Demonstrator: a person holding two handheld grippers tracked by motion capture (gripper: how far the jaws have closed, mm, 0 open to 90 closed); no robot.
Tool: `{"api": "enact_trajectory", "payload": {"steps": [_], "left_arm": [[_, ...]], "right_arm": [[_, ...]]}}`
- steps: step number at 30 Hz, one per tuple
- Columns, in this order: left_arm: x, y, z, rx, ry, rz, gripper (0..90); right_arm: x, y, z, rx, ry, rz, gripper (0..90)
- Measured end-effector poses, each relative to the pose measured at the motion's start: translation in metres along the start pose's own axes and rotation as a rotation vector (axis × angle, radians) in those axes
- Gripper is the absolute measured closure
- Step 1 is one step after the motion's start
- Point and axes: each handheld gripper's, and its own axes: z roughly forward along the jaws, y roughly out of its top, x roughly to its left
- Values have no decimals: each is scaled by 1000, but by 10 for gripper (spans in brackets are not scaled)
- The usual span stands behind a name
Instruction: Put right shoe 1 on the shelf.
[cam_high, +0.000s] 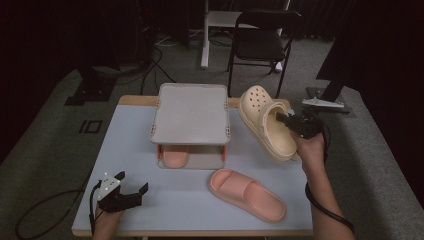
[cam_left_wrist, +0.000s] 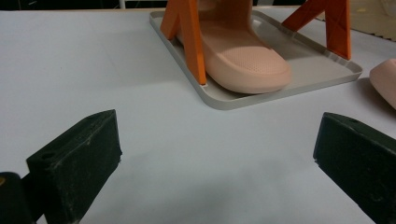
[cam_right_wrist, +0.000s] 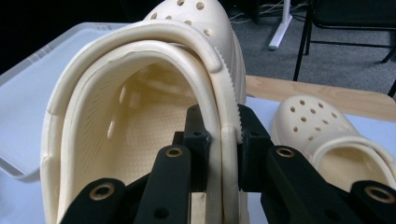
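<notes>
Between the right tool's (cam_right_wrist: 223, 140) clamped jaws, cream clog's (cam_right_wrist: 140, 116) rim; left tool (cam_high: 131, 192) wide open, empty.

Dim room, dark backdrop, evenly lit tabletop, soft shadows, close-ups slightly soft

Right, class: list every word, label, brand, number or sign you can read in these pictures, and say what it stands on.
None can be read.
Held cream clog: perforations and ribbing, no lettering seen.
Pink slide on the table: plain.
Pink slide under the rack: dotted texture, no text.
Grey rack top: blank.
Floor marking left of the table: a square outline, no text legible.
</notes>
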Motion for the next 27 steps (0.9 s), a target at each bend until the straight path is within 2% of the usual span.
{"api": "enact_trajectory", "payload": {"steps": [13,27], "left_arm": [[0,0,-1,-9,8,8,9],[1,0,-2,-9,5,7,9]], "right_arm": [[30,31,13,-14,15,-15,774],[61,46,33,-17,44,-16,774]]}}
